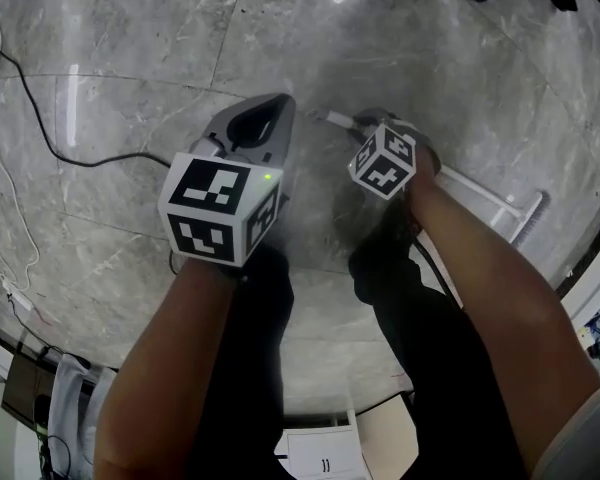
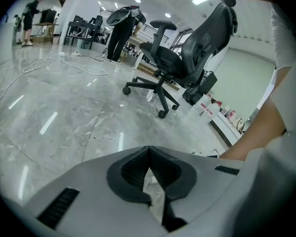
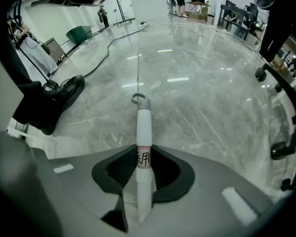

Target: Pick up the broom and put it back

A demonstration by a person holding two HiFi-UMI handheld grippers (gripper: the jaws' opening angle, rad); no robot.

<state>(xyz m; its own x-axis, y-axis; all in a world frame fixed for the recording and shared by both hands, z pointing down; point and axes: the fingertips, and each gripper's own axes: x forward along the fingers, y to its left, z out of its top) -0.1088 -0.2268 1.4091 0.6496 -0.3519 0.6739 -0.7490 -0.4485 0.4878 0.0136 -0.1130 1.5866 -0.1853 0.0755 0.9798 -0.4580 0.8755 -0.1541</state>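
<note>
Head view is looking steeply down onto a polished grey marble floor [image 1: 130, 58], where a broom with a long white handle [image 1: 475, 188] is lying flat, its handle running from near the middle of the picture out to the right, and its pale head [image 1: 532, 216] is resting at the far right. The right gripper [image 1: 380, 130], carrying its black-and-white marker cube [image 1: 385, 160], is pointing steeply down over the near end of that handle. In the right gripper view the broom's white handle [image 3: 143, 127] is passing straight up between the dark pads of the right gripper [image 3: 144, 158], and both pads are pressing against its sides, so the jaws are clamping it at a red-edged paper label with handwritten characters [image 3: 143, 158]; the handle's grey hanging hook [image 3: 139, 100] is sticking out beyond the jaws, over the floor. A black shoe [image 3: 64, 95] is standing on the floor to the left of the handle. The left gripper [image 1: 263, 118], a grey body with a larger marker cube [image 1: 220, 208], is hanging beside the right one, apart from the broom. In the left gripper view the tips of the left gripper [image 2: 148, 149] are meeting with nothing between them, and a black office chair [image 2: 187, 53] is standing farther off. A thin black cable [image 1: 40, 118] is trailing across the floor at the left of the head view.
</note>
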